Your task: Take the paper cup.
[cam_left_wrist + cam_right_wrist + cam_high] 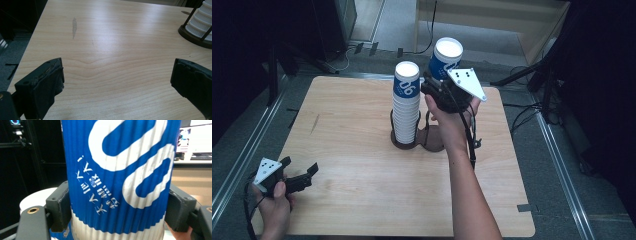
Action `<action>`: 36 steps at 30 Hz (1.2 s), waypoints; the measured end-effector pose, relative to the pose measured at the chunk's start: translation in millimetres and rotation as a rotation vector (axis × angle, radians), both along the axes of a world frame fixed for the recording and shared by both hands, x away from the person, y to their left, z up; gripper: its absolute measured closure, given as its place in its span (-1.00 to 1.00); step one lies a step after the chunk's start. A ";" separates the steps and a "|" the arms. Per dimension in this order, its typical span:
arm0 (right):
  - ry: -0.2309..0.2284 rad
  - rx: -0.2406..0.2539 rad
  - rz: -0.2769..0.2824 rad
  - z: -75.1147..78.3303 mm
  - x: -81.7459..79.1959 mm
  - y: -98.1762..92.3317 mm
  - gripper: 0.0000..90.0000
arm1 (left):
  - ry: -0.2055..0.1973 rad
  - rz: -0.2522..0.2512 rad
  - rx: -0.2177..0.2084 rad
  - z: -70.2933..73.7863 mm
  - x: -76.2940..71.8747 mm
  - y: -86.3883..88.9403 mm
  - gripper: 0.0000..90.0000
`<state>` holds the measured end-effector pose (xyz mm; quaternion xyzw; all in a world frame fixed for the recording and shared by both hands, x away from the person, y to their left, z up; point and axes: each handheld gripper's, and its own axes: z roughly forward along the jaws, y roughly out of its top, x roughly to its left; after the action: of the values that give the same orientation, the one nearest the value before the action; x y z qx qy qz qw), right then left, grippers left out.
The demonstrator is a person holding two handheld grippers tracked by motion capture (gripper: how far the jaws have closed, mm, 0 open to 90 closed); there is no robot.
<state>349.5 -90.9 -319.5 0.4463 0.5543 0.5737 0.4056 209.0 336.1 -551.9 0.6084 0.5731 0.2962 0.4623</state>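
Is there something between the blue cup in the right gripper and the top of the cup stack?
Nothing visible stands in the way. The right gripper is shut on the blue cup, upside down, raised to the right of the cup stack in its holder. The stack's top is bare, with open air between them. The left gripper rests far off.

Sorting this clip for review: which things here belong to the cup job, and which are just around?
In the job:
- blue cup, clamped upside down in the right gripper
- cup stack
- cup holder

Just around:
- left gripper, jaws open, holding nothing
- table
- floor cables
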 end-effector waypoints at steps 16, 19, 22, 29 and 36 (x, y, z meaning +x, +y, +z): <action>0.025 0.009 -0.072 -32.1 -20.1 -38.0 -0.49 | 0.005 -0.003 0.012 0.2 0.1 -0.5 -1.00; 0.024 -0.003 -0.077 -37.8 -25.5 -41.8 -0.50 | 0.004 -0.004 0.011 0.1 0.2 -0.4 -1.00; 0.026 -0.013 -0.080 -42.8 -29.7 -43.9 -0.49 | 0.000 -0.011 0.008 0.0 0.1 -0.6 -1.00; 0.032 -0.027 -0.089 -67.7 -46.8 -54.2 -0.50 | 0.007 -0.022 0.001 0.1 0.3 -0.2 -1.00; 0.049 -0.047 -0.089 -95.0 -61.9 -58.2 -0.50 | 0.007 -0.019 0.001 0.0 0.8 -0.4 -1.00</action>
<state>287.7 -149.1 -414.5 0.4747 0.5572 0.5306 0.4274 209.8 335.7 -551.9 0.6152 0.5687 0.2897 0.4628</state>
